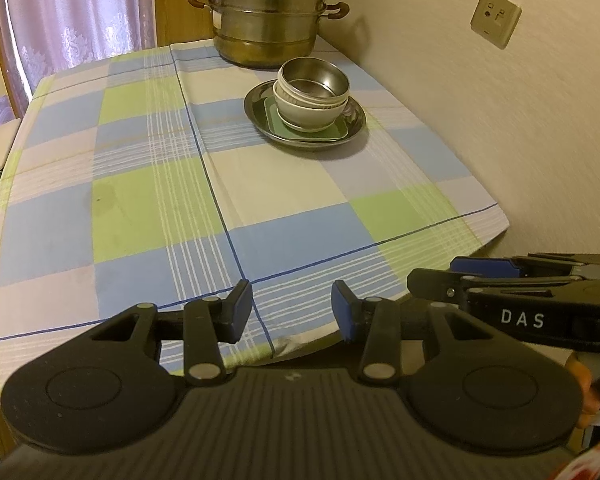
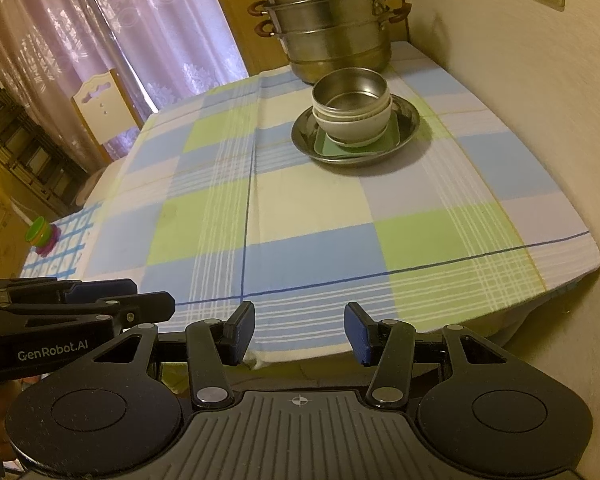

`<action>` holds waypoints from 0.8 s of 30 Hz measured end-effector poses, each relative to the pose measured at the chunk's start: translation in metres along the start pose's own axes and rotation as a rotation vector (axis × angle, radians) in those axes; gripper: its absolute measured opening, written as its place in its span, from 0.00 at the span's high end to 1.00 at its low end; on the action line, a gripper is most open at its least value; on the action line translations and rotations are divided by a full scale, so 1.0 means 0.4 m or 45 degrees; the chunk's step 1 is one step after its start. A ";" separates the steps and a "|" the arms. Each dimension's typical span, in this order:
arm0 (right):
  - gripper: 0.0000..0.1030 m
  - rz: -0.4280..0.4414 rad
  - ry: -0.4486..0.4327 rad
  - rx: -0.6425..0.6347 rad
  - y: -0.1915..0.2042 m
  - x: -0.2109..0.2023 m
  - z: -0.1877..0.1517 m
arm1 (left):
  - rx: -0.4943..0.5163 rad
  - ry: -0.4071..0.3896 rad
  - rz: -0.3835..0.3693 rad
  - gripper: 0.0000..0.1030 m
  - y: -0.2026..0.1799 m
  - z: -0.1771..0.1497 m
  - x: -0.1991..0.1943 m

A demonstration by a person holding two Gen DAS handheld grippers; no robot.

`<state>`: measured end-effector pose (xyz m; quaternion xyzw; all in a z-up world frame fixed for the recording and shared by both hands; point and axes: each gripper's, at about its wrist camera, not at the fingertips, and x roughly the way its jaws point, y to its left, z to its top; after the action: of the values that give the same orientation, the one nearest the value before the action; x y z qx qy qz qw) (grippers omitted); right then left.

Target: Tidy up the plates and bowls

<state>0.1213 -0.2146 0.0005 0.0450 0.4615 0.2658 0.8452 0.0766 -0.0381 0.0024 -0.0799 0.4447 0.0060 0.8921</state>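
Dim warm indoor light, soft shadow under the stacked dishes [image 1: 305, 120], fisheye-bent edges, slightly blurred wall [image 1: 520, 128].

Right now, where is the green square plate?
In both wrist views the green square plate lies inside the round steel plate, under the stacked bowls, at the table's far right side, just in front of the steel steamer pot.

Count recorded ahead of the tools: one round steel plate [image 1: 356, 122], one green square plate [image 1: 332, 133] and nested bowls, of which one steel bowl [image 1: 320, 76] and at least two white bowls [image 1: 308, 114] could be told apart. One tiered steamer pot [image 1: 266, 20] stood beyond them. Two tools were present: left tool [image 1: 292, 310], right tool [image 2: 300, 330], each with two blue pads [image 2: 242, 330].
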 end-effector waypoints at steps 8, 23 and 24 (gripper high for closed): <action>0.52 0.001 0.001 -0.002 -0.004 0.000 0.004 | 0.000 -0.001 0.000 0.61 -0.002 0.003 0.003; 0.52 0.000 0.001 -0.008 -0.009 -0.002 0.012 | -0.001 -0.002 0.001 0.61 -0.005 0.008 0.005; 0.52 0.000 0.001 -0.008 -0.009 -0.002 0.012 | -0.002 -0.002 0.001 0.61 -0.006 0.008 0.005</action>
<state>0.1264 -0.2173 0.0028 0.0423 0.4610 0.2673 0.8451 0.0806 -0.0400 0.0030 -0.0802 0.4442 0.0067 0.8923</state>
